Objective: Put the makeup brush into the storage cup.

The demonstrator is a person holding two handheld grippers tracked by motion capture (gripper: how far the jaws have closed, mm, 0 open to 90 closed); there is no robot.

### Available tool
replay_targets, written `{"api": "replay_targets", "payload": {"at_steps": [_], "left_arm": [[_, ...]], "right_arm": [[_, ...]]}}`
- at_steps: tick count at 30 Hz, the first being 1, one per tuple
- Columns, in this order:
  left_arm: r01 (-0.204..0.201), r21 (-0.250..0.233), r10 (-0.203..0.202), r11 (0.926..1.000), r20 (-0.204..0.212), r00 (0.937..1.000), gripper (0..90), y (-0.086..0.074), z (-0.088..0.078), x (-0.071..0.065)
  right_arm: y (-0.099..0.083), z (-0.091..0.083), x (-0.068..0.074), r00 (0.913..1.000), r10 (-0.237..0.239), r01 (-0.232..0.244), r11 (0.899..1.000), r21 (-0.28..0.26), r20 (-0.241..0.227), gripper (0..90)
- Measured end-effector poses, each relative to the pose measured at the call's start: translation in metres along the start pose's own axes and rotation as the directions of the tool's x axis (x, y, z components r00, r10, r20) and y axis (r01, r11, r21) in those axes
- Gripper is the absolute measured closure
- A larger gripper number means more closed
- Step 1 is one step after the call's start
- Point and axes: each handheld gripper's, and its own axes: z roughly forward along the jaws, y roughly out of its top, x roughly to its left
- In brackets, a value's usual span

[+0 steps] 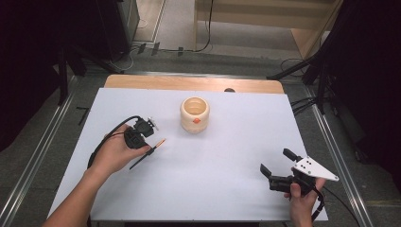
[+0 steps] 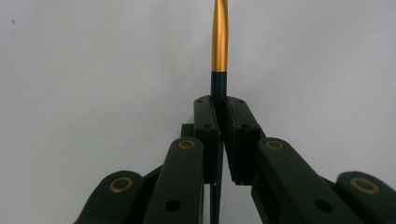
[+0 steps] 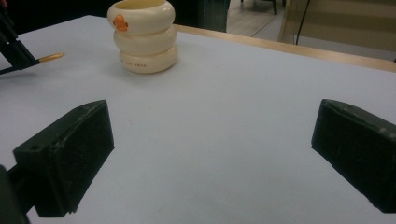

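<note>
A: Where is the slim pen with the dark shaft and gold-coloured tip (image 2: 219, 42)?

B: Clamped in the left gripper (image 2: 219, 105). In the left gripper view the two black jaws are pressed together on the dark shaft, and the gold end sticks straight out beyond them over the white bench (image 2: 93, 70).

A: And from above?

B: In the high view the left gripper (image 1: 152, 150) sits at the left-middle of the bench, low over the surface. The pen (image 1: 160, 143) points up and to the right, toward the cream-coloured ribbed ceramic cup with a small orange mark (image 1: 195, 115), though the tip is well apart from it.

A: What about the other hand?

B: The right gripper (image 1: 275, 162) is near the bench's front right corner, well apart from both pen and cup. The right gripper view shows its jaws spread wide with nothing between them, just bare bench. The cup (image 3: 143, 35) stands upright farther off, with the pen's gold tip (image 3: 50, 57) to its left.
</note>
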Motion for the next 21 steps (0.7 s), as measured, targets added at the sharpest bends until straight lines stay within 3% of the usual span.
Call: {"api": "replay_targets", "payload": {"at_steps": [5, 8, 14, 18, 21], "left_arm": [[-0.006, -0.094, 0.008, 0.9956, 0.026, 0.9996, 85.2, -0.002, -0.009, -0.003], [-0.015, -0.126, 0.018, 0.9919, 0.025, 0.9995, 85.2, -0.002, -0.010, -0.004], [0.006, -0.251, 0.009, 0.9679, 0.060, 0.9981, 85.3, -0.005, -0.019, -0.005], [0.007, -0.307, 0.019, 0.9516, 0.082, 0.9965, 85.3, -0.006, -0.022, -0.008], [0.006, -0.353, 0.024, 0.9354, 0.082, 0.9963, 85.3, -0.007, -0.024, -0.009]], "right_arm": [[0.001, 0.003, 0.003, 1.0000, -0.001, 0.001, 1.000, 0.001, -0.004, 0.0], [0.003, 0.004, 0.003, 0.9999, 0.008, -0.008, 1.000, -0.002, -0.008, 0.0], [0.011, 0.011, 0.008, 0.9993, 0.019, -0.020, 1.000, -0.012, -0.032, 0.0], [0.020, 0.018, 0.015, 0.9990, -0.003, 0.002, 1.000, -0.018, -0.045, 0.0], [0.026, 0.024, 0.020, 0.9981, -0.023, 0.022, 1.000, -0.016, -0.057, 0.0]]}}
